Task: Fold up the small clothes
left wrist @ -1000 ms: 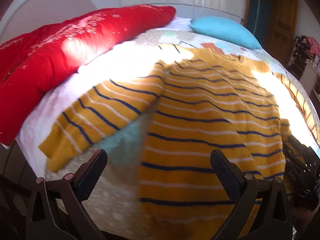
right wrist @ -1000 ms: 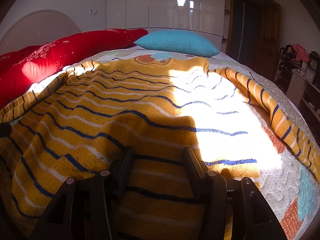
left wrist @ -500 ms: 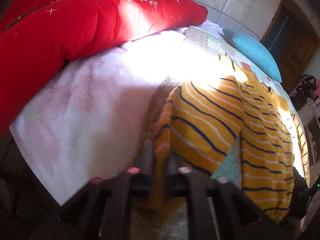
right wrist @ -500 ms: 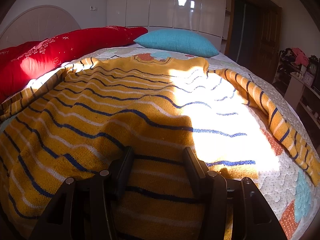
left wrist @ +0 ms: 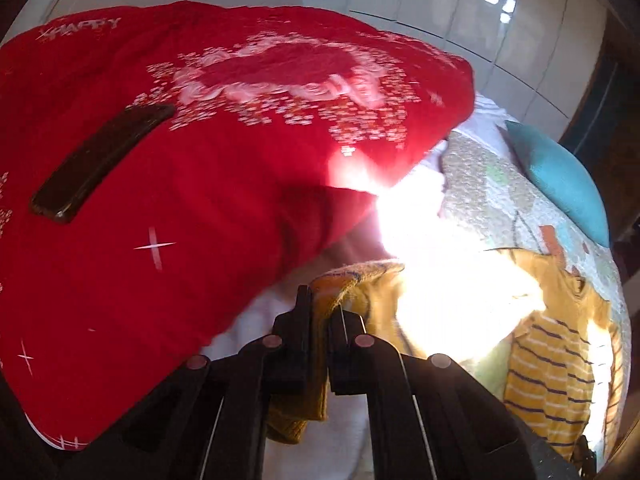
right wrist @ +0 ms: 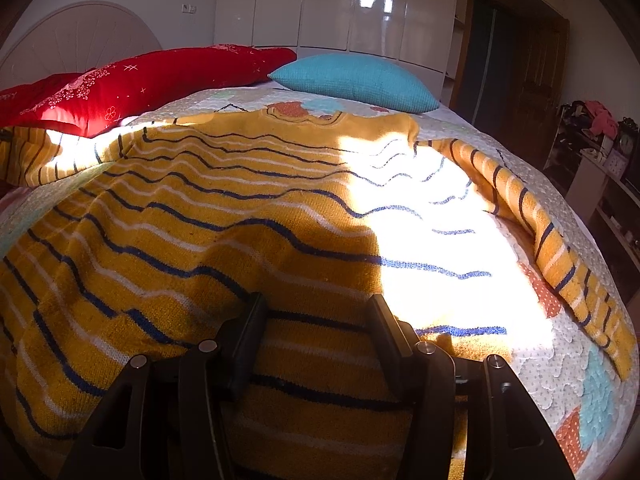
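Observation:
A yellow sweater [right wrist: 240, 208] with navy and white stripes lies flat on the bed, neck toward the pillows. My left gripper [left wrist: 320, 304] is shut on the cuff of its left sleeve [left wrist: 352, 276], held up beside the red quilt; the cuff's end hangs below the jaws. The sweater's body [left wrist: 548, 380] shows far right in that view. That sleeve [right wrist: 48, 152] stretches out to the left edge in the right wrist view. My right gripper [right wrist: 316, 304] stands open low over the sweater near its hem, fingers apart with flat fabric below them. The other sleeve [right wrist: 540, 232] lies along the right side.
A red quilt [left wrist: 200, 160] is piled at the bed's left with a dark phone [left wrist: 100, 160] on it. A teal pillow [right wrist: 352, 80] lies at the head. The patterned bed cover [right wrist: 580, 360] shows at right, with cluttered shelves [right wrist: 592, 152] beyond the bed edge.
My left gripper shut on the sleeve cuff and carried it left and up toward the red quilt, drawing the sleeve out. The right gripper stayed in place.

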Demonstrator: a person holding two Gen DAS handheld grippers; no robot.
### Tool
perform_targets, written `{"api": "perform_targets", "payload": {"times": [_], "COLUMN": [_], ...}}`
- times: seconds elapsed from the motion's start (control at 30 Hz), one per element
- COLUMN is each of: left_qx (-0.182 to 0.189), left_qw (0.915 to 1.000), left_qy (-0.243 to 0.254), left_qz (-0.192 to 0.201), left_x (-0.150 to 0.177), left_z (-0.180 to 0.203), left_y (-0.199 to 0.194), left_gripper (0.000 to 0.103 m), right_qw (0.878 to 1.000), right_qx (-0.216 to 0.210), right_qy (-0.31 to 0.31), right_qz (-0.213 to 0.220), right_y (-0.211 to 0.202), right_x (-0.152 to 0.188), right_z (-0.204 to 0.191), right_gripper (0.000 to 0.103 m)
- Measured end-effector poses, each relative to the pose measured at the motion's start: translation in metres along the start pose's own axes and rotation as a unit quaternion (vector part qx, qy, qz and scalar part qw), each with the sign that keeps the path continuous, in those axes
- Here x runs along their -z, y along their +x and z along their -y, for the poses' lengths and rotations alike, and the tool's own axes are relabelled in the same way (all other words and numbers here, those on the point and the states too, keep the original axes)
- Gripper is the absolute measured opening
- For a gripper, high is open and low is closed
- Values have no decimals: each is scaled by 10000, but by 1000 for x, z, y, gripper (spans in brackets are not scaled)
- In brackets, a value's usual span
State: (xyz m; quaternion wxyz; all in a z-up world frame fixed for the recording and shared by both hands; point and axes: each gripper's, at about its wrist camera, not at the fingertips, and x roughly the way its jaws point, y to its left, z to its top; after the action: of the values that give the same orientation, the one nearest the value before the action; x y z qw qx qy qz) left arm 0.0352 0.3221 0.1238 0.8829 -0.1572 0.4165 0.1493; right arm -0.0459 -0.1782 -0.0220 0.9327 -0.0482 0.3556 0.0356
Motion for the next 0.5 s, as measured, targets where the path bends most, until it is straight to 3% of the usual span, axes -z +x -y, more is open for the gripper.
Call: {"api": "perform_targets", "payload": {"times": [0.1,0.2,0.33,0.5], "left_qx": [626,1340,2153,2813], "left_qw": [9973,9876,9661,9337], "left_qy": [394,811,1374,1957], "left_qz": [-17,-87,-372,-1033], "left_x": [2,9,29,84], "left_z": [62,139,257,398], "left_y": [-13,-22,-13,15], "left_gripper": [6,6,6,6], "right_qw": [9989,9966,9933,9825], "right_qx": [-257,-497,-331,-166], "right_qy": [212,654,1066,1850], "right_qz": [-316,21,299,125], "right_y": [-12,-44,-77,-97], "right_x": [-16,-24,-18,19], "right_z": [11,30,66,125], "right_gripper": [57,62,62,63]}}
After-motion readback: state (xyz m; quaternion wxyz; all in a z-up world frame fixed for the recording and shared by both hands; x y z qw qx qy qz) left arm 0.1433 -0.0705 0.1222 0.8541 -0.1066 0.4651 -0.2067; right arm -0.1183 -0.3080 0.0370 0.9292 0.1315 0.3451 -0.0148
